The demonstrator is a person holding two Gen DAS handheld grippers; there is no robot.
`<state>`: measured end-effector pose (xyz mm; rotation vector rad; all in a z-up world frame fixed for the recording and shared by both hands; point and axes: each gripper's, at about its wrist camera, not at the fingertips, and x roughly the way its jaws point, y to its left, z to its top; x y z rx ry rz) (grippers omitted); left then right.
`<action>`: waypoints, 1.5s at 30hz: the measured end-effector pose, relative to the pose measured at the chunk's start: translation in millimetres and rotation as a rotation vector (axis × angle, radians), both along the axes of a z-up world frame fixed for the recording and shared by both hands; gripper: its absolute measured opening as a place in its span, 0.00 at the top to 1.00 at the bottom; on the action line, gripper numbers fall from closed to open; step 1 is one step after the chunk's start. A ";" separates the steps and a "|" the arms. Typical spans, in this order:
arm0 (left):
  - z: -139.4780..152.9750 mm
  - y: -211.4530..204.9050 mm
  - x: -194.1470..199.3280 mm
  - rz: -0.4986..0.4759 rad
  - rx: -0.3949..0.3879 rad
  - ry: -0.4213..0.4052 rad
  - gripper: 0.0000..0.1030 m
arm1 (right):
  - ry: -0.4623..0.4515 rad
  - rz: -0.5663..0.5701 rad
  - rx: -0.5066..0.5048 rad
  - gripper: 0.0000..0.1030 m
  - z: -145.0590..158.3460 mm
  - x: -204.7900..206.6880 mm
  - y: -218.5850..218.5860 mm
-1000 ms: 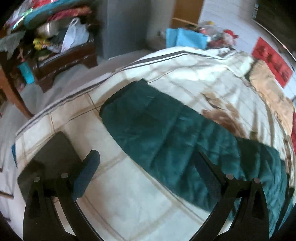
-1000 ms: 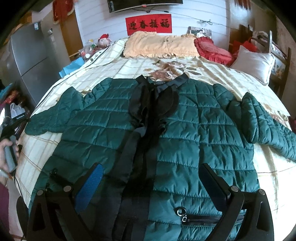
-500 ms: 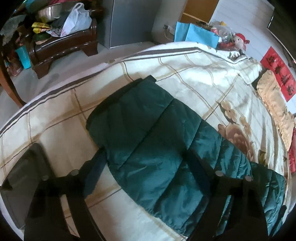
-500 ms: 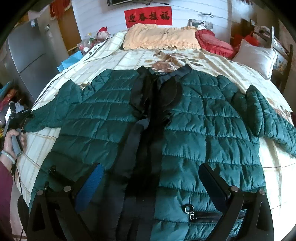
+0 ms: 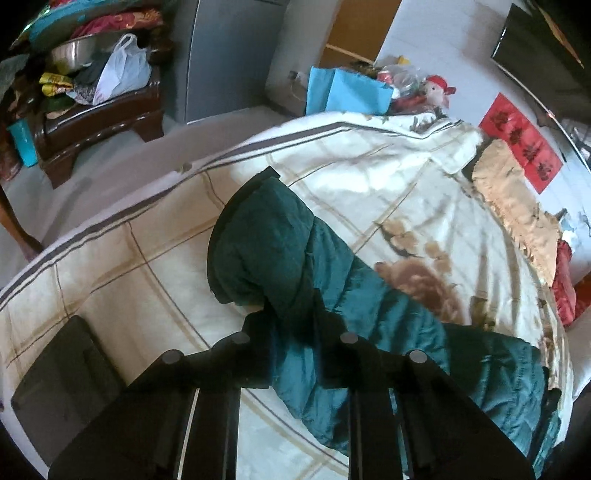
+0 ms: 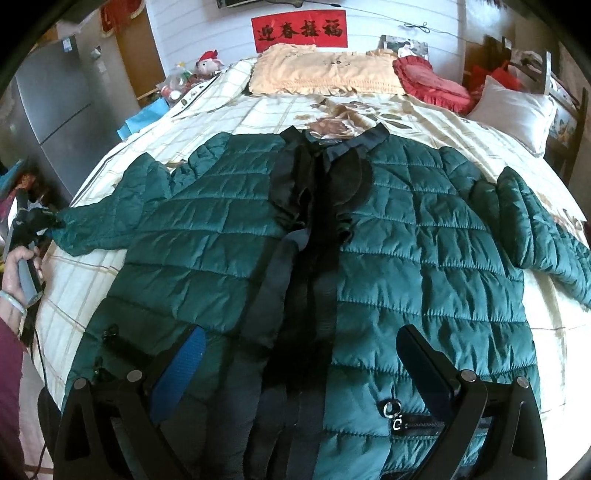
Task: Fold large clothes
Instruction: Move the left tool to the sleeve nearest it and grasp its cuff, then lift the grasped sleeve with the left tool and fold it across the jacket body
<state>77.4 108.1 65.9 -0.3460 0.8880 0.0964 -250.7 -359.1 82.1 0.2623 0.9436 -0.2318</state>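
Left wrist view: the left tongs [image 5: 291, 314] are closing, and their dark pads already pinch the sleeve [image 5: 295, 258] of the green quilted jacket [image 6: 406, 240] between them. The sleeve is bunched and raised at the pinch. Beyond it the cuff end, edged in black, droops back toward the bed [image 5: 129, 266]. A flat dark object [image 5: 62, 373] lies on the bedspread to the near left, apart from the sleeve. Farther off, past the bed edge, stand a dark wooden stool [image 5: 99, 122] piled with bags and a grey fridge [image 5: 229, 55]. A blue bag [image 5: 347, 92] and a plush toy [image 5: 436, 86] sit at the far corner of the bed.

Right wrist view: the right tongs [image 6: 301, 354] stand wide apart above the jacket's hem, with nothing between the pads; whether they touch the fabric cannot be told. The jacket lies spread front-up across the bed, black zip strip down the middle, collar toward the pillows. A zipped pocket [image 6: 406, 424] with a ring pull lies just beside the right-hand finger. At the left frame edge a hand [image 6: 18, 266] holds the other tool's handle, and the jacket's sleeve runs out to it. The opposite sleeve [image 6: 535, 229] lies bent at the right side of the bed. Farthest back are a beige pillow [image 6: 325, 70], a red cushion [image 6: 432, 81], a white pillow [image 6: 513, 110] and a red banner [image 6: 299, 31] on the wall.
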 end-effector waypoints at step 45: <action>94.9 -346.7 -171.0 -0.758 -0.040 -0.151 0.92 | -0.076 -0.167 0.089 0.01 5.8 -61.9 -64.4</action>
